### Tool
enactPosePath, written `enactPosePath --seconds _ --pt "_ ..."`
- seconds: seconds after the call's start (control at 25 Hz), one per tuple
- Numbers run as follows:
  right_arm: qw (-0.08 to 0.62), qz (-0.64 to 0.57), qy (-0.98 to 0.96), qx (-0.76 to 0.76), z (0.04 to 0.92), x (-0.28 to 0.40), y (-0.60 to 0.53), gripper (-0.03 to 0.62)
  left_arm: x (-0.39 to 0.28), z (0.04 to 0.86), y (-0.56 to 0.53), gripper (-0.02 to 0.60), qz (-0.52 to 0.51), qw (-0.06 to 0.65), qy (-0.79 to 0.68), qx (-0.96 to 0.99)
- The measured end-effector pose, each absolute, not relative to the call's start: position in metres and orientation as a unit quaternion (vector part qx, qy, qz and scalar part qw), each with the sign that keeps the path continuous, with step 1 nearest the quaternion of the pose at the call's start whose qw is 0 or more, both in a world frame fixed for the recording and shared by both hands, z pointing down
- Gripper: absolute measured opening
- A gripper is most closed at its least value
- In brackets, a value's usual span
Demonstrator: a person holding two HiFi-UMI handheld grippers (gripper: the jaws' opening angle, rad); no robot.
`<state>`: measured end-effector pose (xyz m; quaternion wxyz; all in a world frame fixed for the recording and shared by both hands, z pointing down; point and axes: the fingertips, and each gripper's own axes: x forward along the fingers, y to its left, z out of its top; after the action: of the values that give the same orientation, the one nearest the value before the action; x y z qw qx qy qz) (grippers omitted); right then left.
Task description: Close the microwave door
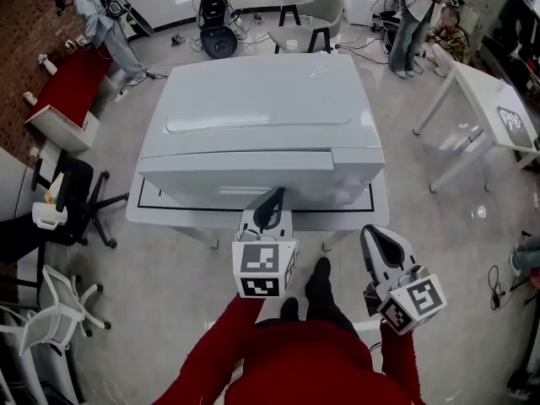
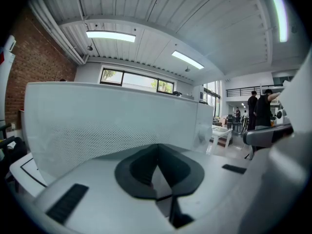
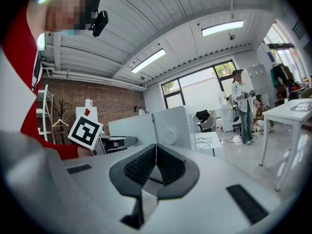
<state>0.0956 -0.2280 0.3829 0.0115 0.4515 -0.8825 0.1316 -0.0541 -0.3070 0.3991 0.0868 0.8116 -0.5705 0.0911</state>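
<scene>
Here, my left gripper (image 1: 275,197) has its jaws pressed together on nothing, tips just in front of the microwave door (image 1: 236,175); I cannot tell whether they touch it. The microwave (image 1: 261,99) sits on the white table (image 1: 145,211), its door looking near flush with the front. My right gripper (image 1: 373,236), jaws also together and empty, hangs beside the table's near edge.

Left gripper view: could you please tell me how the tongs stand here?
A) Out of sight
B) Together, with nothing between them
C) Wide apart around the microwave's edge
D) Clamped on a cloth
B: the left tongs show their pads meeting at the tips with nothing between them, facing the front of the microwave.
</scene>
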Motion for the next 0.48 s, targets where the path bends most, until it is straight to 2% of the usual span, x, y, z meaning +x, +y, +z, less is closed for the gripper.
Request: enactPosePath --seconds 0.48 --pt "0.013 0.136 -0.888 0.439 0.3852 0.0905 -0.2268 0.015 -0.0514 0.4007 -0.3148 0.011 0.096 0.094 -0.567 0.812"
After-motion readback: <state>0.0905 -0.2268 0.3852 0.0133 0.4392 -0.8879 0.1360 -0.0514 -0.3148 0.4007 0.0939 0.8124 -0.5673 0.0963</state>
